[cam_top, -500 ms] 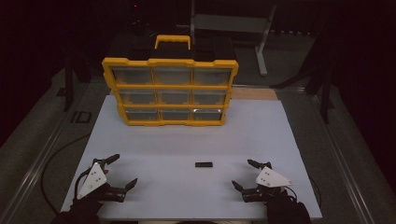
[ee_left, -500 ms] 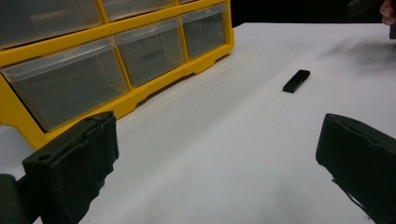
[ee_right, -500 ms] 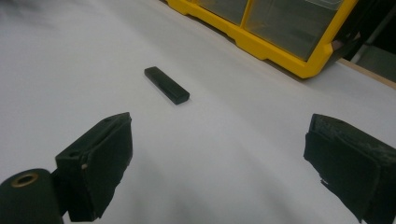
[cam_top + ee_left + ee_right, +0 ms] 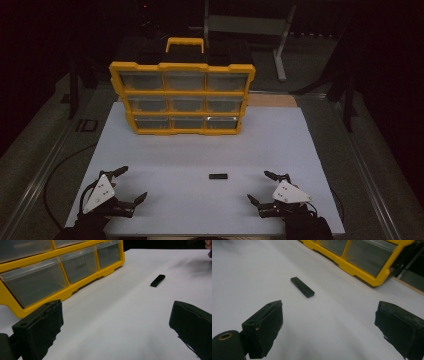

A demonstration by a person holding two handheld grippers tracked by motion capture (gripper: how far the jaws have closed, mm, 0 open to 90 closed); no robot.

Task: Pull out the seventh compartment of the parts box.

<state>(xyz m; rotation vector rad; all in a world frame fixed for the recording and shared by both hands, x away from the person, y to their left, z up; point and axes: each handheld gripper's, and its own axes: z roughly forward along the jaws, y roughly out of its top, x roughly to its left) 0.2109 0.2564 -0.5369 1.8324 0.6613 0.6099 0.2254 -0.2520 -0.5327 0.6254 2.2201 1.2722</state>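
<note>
Two claws rest low over the near edge of a white counter [image 4: 200, 150], one at each side. At the left, the left claw [image 4: 131, 184] is spread wide with nothing between its jaws; in the left gripper view its two black pads [image 4: 40, 327] stand far apart over bare counter. Between the claws, nearer the right one, a small black stick [image 4: 218, 176] lies flat on the counter, touching neither claw. From the left claw it lies well ahead and off to the right; from the right claw [image 4: 262, 186] it lies a short way ahead and to the left of the gap, its long side slanted across that view [image 4: 302, 287]. The right claw is likewise wide open and empty. Behind the stick, well apart from it, a yellow drawer box [image 4: 182, 97] with clear drawers stands upright at the far side of the counter.
</note>
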